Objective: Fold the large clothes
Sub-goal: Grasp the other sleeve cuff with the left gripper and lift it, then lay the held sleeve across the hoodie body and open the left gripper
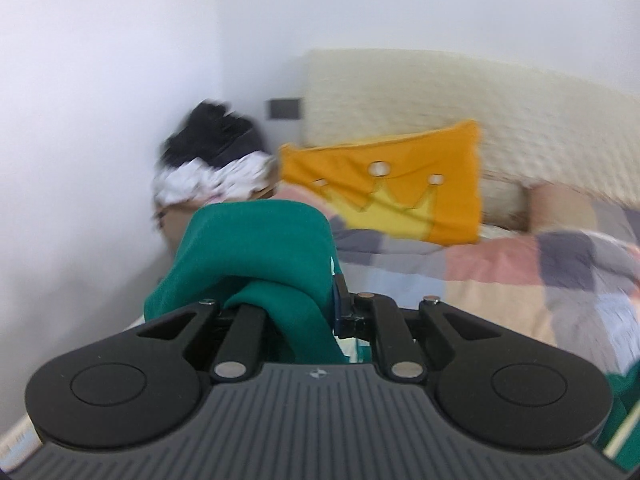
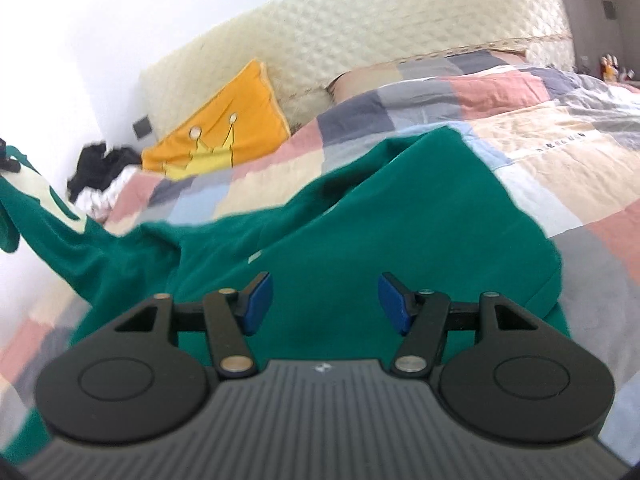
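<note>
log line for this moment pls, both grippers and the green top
left gripper: shut on green top, lifted | right gripper: open above it, empty | top: partly on quilt

A patchwork duvet (image 2: 520, 152) in pink, grey, beige and pale blue squares was spread over the bed. An orange cushion (image 1: 384, 184) with a yellow crown was propped against the cream quilted headboard (image 2: 360, 40). A heap of black and white clothes (image 1: 212, 160) was seen piled in the corner by the white wall (image 1: 100, 80). A dark wall plate (image 1: 285, 109) was mounted beside the headboard.
</note>
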Available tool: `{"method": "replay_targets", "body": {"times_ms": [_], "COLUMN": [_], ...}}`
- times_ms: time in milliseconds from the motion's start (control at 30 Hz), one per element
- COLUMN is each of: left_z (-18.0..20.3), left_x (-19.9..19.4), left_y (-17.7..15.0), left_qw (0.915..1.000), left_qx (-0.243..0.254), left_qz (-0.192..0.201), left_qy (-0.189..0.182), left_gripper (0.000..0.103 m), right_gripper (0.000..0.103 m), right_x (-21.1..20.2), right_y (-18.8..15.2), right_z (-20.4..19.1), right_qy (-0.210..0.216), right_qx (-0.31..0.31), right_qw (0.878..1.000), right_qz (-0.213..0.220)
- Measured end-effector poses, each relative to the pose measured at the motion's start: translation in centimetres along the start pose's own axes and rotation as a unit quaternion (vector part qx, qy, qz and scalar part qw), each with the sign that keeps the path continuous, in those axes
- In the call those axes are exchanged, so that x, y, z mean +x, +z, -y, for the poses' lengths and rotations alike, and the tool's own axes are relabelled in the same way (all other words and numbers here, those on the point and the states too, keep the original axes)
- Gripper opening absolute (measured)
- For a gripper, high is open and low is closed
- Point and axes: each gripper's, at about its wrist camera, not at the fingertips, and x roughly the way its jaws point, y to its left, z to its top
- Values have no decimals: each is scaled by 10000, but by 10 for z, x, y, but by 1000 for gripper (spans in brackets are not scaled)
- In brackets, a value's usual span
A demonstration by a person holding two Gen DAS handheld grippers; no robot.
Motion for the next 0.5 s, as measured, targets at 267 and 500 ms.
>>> {"method": "replay_targets", "body": {"times_ms": [267, 500], "left_z": [137, 221], "left_x": [-65, -77], "left_y": [-11, -86], "left_qw": [9890, 9840], "left_qx": [1305, 1398], "left_qz": [217, -100], "left_qy": [-666, -1097], "left_gripper": [14, 15], "right_gripper": [62, 63], "right_x": [-26, -48], "right_y": [20, 30], "right_z": [28, 50], "right_qy": [-27, -167], "right_qx": [677, 1027], "right_qw": [9974, 9932], "right_qz": [258, 517]}}
